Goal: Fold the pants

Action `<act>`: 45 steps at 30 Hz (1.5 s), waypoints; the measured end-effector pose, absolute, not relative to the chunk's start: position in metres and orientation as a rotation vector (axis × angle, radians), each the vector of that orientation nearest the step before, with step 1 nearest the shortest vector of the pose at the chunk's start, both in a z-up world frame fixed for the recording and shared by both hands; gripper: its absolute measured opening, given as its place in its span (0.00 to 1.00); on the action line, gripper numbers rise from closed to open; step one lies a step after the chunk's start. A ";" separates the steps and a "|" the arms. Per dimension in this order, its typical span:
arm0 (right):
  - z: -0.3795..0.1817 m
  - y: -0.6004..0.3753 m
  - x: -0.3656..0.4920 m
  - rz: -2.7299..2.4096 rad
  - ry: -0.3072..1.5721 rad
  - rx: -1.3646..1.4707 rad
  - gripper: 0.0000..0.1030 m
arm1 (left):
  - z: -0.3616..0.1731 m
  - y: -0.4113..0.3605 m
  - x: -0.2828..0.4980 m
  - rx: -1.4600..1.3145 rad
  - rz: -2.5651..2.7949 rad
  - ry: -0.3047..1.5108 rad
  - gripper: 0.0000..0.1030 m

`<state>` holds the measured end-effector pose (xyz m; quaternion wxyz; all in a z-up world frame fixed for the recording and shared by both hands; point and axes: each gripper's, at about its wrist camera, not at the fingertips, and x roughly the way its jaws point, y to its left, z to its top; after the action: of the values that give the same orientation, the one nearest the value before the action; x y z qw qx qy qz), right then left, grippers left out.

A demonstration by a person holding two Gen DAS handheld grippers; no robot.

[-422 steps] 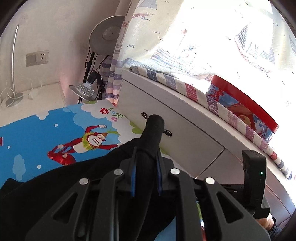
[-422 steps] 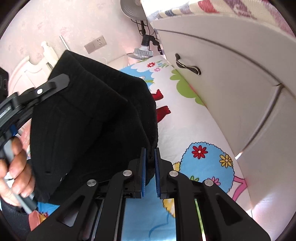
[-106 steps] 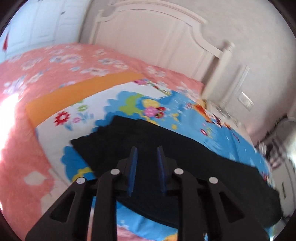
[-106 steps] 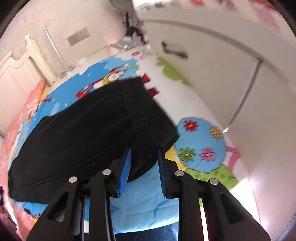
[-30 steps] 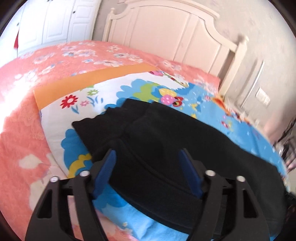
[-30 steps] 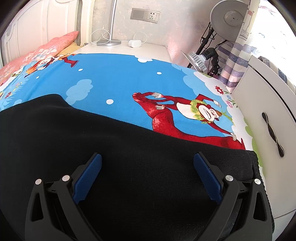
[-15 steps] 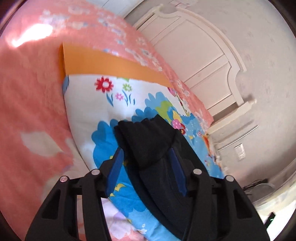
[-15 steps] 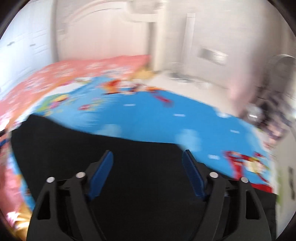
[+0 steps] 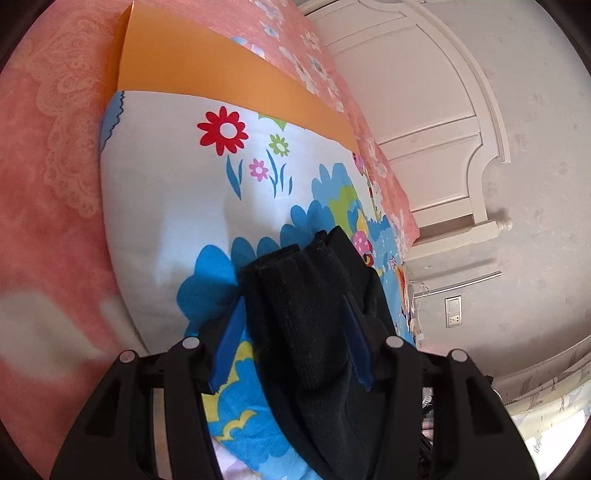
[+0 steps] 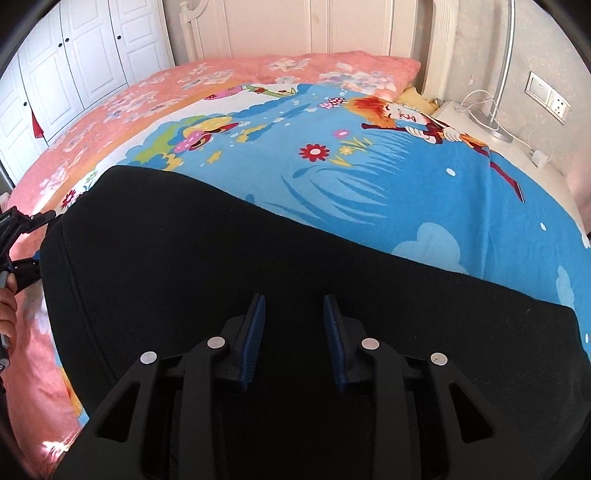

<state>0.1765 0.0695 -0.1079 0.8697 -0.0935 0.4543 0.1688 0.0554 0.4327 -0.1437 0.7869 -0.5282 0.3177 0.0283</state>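
Black pants (image 10: 258,258) lie folded lengthwise across the cartoon bedsheet (image 10: 369,177). In the left wrist view the leg-end cuffs (image 9: 295,295) sit between the blue pads of my left gripper (image 9: 291,317), which is open around them. My right gripper (image 10: 293,306) hovers over the middle of the pants, jaws partly open and empty. The left gripper (image 10: 18,236) also shows at the far left edge of the right wrist view, at the pants' leg end.
The sheet lies on a pink floral bedspread (image 9: 44,147) with an orange band (image 9: 207,74). A white headboard (image 10: 295,26), a pillow (image 10: 351,66), a nightstand with lamp and cables (image 10: 491,122), and white wardrobe doors (image 10: 74,55) surround the bed.
My left gripper has moved in around the leg cuffs. My right gripper has narrowed from wide open and swung toward the headboard over the pants' middle.
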 end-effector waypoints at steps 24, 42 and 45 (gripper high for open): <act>-0.061 -0.023 0.175 0.564 1.015 0.489 0.82 | 0.065 0.190 0.034 0.023 0.095 0.522 0.10; -0.085 -0.121 0.146 0.621 1.154 0.830 0.83 | -0.083 -0.072 -0.034 0.692 -0.197 0.469 0.11; -0.092 -0.107 0.147 0.653 1.195 0.854 0.83 | -0.064 -0.059 -0.029 0.622 -0.181 0.439 0.11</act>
<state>0.1471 -0.1066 -0.0916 0.6941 0.3825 0.5351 0.2927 -0.0287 -0.0589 -0.0639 0.9245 0.3031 0.2138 -0.0881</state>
